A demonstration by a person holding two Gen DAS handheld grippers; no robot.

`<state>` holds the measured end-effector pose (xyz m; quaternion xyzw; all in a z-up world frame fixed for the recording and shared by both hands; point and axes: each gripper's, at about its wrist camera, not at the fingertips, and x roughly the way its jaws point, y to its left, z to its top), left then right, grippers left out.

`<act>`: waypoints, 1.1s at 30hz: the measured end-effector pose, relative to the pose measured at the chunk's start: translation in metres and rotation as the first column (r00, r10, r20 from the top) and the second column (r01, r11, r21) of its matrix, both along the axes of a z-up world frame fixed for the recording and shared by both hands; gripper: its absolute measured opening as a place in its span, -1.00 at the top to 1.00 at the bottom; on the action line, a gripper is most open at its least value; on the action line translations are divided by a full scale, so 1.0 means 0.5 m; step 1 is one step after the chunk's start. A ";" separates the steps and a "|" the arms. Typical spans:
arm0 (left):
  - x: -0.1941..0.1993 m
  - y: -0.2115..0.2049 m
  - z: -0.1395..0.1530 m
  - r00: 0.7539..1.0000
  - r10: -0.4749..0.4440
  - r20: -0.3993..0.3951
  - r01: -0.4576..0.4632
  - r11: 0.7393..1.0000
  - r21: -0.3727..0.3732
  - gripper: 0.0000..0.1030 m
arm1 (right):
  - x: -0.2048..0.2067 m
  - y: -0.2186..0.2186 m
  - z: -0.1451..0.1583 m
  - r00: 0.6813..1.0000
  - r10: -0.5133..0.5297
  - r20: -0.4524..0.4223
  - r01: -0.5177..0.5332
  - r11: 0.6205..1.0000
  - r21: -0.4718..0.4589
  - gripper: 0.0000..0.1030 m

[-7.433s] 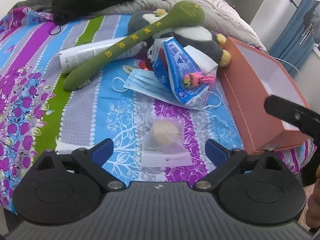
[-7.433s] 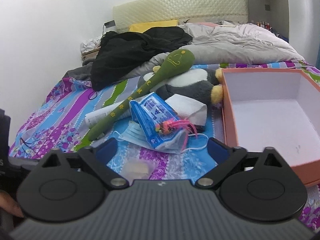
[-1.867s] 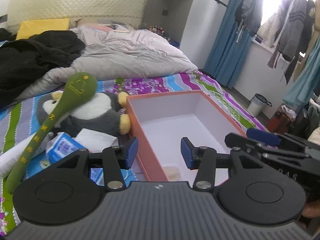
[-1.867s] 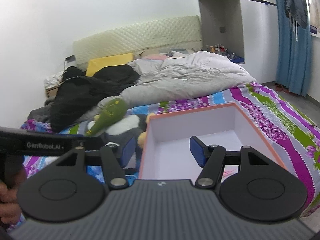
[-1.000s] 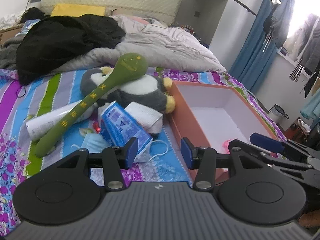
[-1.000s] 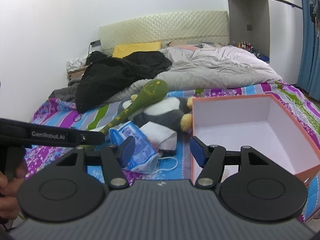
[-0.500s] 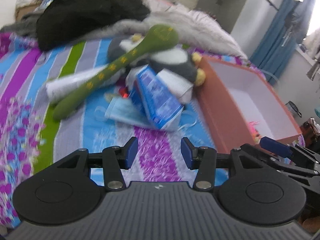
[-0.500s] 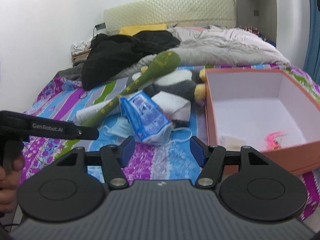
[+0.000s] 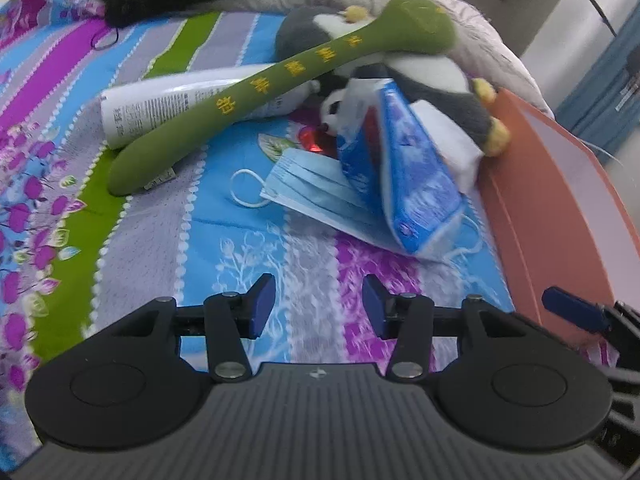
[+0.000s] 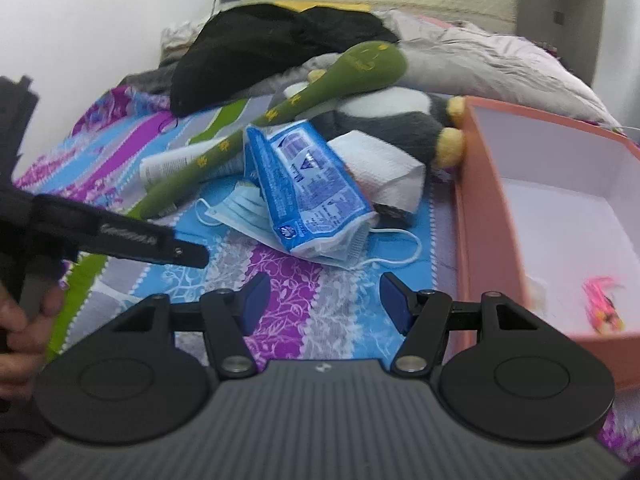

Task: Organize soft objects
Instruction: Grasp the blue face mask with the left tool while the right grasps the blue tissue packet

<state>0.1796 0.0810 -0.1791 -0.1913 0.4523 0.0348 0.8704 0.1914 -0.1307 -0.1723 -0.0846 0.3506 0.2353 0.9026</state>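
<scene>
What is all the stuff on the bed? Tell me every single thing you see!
Box: one, orange outside, white inside, right of the pile.
Pink toy: one, inside the box.
Green plush stick: one, lying across the penguin and the tube.
Penguin plush: one, grey and white with yellow feet, beside the box.
White tube: one, under the green stick.
Blue packet: one, on top of the mask.
Mask: one, light blue, flat on the sheet.
White tissue: one, against the penguin.
Black clothes: one heap, behind.
Grey duvet: one, at the back.
Left gripper: open, empty.
Right gripper: open, empty.
Hand: one, holding the left gripper.
</scene>
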 end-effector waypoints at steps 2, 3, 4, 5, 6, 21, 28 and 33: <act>0.023 0.009 -0.021 1.000 0.014 -0.010 -0.014 0.999 -0.032 -0.05 | 0.018 0.015 -0.012 1.000 0.021 -0.002 -0.021 1.000 -0.003 -0.23; 0.033 0.012 -0.031 1.000 0.020 -0.014 -0.021 0.999 -0.050 -0.05 | 0.026 0.024 -0.018 0.999 0.037 0.002 -0.037 0.999 -0.008 -0.23; 0.044 0.018 -0.043 0.999 0.029 -0.021 -0.031 0.996 -0.078 -0.05 | 0.033 0.034 -0.024 0.999 0.054 0.011 -0.054 0.998 -0.016 -0.23; 0.051 0.024 -0.052 0.999 0.034 -0.023 -0.037 0.994 -0.107 -0.05 | 0.039 0.042 -0.029 0.997 0.069 0.019 -0.068 0.997 -0.023 -0.22; 0.057 0.028 -0.059 0.999 0.041 -0.019 -0.043 0.990 -0.136 -0.05 | 0.047 0.052 -0.034 0.996 0.087 0.029 -0.086 0.996 -0.035 -0.22; 0.119 0.063 -0.118 0.992 0.129 0.004 -0.119 0.927 -0.357 0.00 | 0.124 0.125 -0.090 0.985 0.169 0.037 -0.165 0.981 -0.103 0.05; 0.129 0.062 -0.123 0.989 0.150 0.011 -0.138 0.936 -0.322 0.80 | 0.129 0.127 -0.088 0.979 0.203 0.024 -0.201 0.977 -0.070 0.62; 0.122 0.060 -0.107 0.989 0.144 0.040 -0.126 0.944 -0.305 0.93 | 0.121 0.114 -0.066 0.980 0.192 0.043 -0.189 0.980 -0.057 0.80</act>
